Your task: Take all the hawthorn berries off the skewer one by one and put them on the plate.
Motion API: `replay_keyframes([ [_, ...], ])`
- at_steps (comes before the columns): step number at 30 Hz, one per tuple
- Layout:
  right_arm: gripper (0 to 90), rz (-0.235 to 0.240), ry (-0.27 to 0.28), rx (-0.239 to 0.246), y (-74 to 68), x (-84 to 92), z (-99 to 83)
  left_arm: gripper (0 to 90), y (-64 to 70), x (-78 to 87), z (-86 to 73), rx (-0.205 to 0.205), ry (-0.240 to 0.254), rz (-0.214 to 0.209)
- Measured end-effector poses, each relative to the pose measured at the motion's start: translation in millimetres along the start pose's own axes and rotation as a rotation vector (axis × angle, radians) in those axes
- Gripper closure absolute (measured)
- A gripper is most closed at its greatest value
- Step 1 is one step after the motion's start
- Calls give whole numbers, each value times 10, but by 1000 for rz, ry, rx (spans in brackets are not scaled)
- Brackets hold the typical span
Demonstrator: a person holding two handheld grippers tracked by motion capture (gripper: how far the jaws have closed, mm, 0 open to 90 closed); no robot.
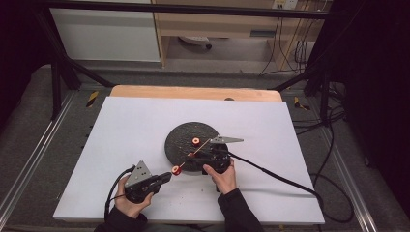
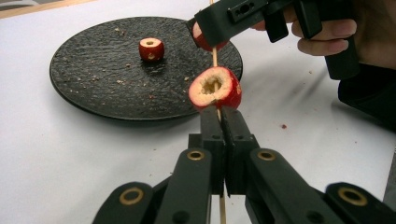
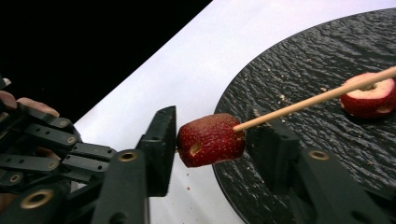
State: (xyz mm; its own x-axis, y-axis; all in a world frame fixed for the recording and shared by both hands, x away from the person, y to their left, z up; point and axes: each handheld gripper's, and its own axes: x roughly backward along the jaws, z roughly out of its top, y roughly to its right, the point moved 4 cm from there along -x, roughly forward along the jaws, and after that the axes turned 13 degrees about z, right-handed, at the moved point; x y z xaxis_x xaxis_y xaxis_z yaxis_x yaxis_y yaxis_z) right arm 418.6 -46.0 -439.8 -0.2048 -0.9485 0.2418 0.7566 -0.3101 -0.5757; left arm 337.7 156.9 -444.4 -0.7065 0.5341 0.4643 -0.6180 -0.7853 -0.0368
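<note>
Gripping the wooden skewer (image 2: 220,114) in clenched fingers, the left gripper (image 2: 223,122) holds it just beside the black plate (image 2: 93,88), one cored red fruit (image 2: 215,87) threaded on. Over the plate's near rim, the right gripper (image 3: 212,140) has fingers around a second fruit (image 3: 210,139), one pad touching. A third fruit (image 2: 151,49) lies on the plate.

No text, label, brand, number or sign can be read anywhere in these pictures.
</note>
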Motion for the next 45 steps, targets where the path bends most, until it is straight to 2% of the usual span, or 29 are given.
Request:
replay_keyframes([
  [8,591,11,9,-2,-15,29,42,883,2,16,16,1,13,-1],
  [14,593,-28,28,6,-1,84,121,883,-9,35,27,0,18,2],
  [22,594,-49,29,7,54,134,209,883,-25,45,31,5,22,5],
  [32,595,-119,66,12,140,276,414,883,-60,78,44,11,32,10],
  [33,596,-146,74,15,173,321,476,883,-65,82,44,10,31,11],
  [34,596,-146,74,15,173,321,476,883,-68,83,43,12,31,12],
  [35,596,-168,83,22,207,370,534,883,-73,84,42,16,32,12],
  [45,596,-244,139,9,380,570,734,883,-92,78,27,18,23,13],
])
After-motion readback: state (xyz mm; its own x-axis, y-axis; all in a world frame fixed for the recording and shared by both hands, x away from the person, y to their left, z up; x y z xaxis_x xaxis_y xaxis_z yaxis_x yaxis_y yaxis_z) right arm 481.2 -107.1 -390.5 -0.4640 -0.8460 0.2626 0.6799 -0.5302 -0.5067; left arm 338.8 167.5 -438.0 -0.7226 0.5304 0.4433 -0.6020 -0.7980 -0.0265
